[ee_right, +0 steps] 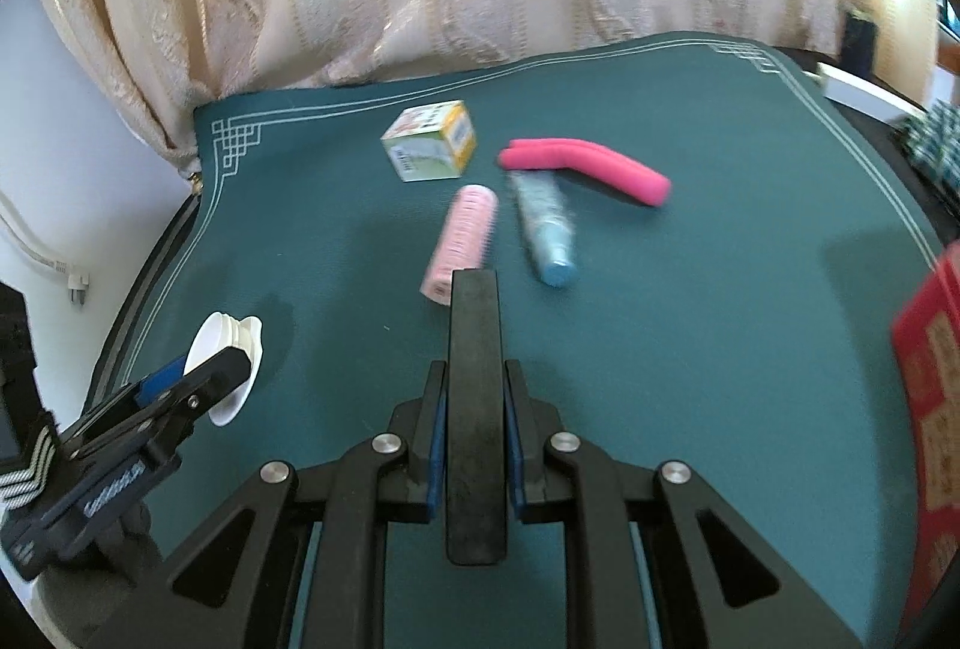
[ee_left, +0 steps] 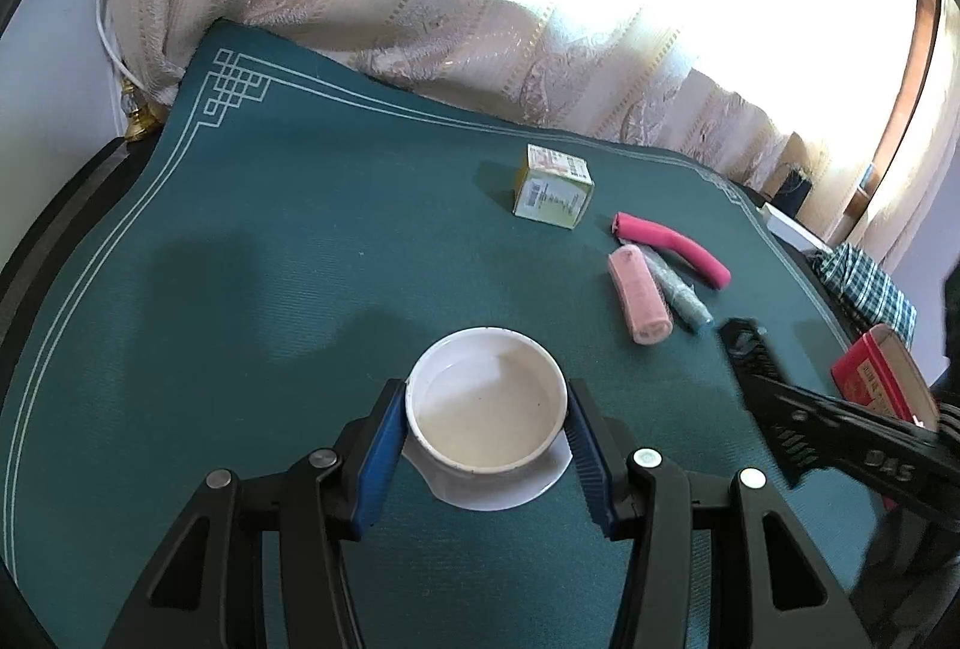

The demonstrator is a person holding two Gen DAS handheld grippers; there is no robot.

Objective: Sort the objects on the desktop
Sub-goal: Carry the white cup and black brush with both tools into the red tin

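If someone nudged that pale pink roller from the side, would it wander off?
Probably. The pale pink roller is a cylinder lying on its side on the green mat, so a sideways nudge would likely roll it. It looks hollow, so probably light. Its ribbed surface may slow it.

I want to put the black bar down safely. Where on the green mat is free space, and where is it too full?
The green mat is bare on the right, between the blue tube and the red box, and on the far left beyond the white bowl. The middle is crowded: small carton, pink roller, tube and magenta foam stick lie close together.
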